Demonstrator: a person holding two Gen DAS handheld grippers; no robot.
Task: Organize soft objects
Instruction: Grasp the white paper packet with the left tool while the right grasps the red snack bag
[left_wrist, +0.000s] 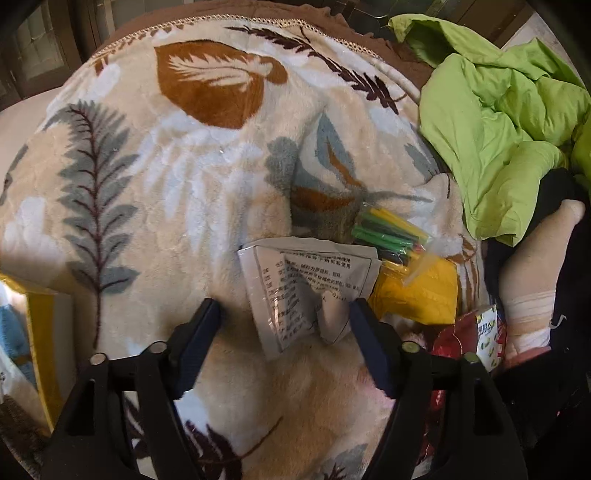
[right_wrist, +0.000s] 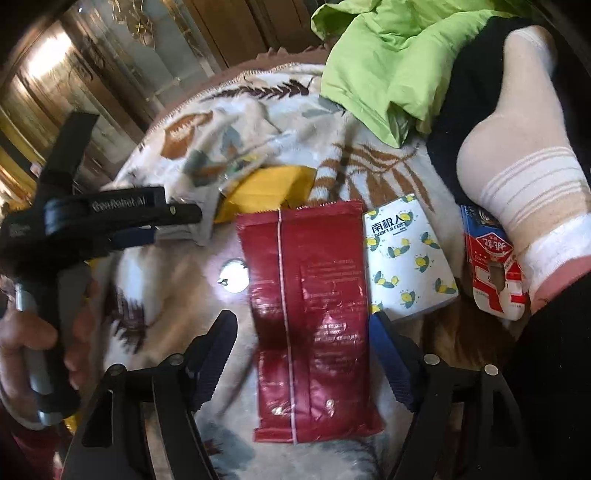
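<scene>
We found both grippers wide open, holding nothing: left gripper (left_wrist: 284, 317) straddling the silver sachet (left_wrist: 306, 288) at lower centre, right gripper (right_wrist: 304, 332) straddling the red pouch (right_wrist: 310, 314). We advised closing squarely across each pack.

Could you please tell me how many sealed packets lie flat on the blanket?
3 visible: the silver printed packet between the left gripper's open jaws, the yellow packet beside it, and the red foil packet between the right gripper's open jaws. Others may be hidden.
</scene>
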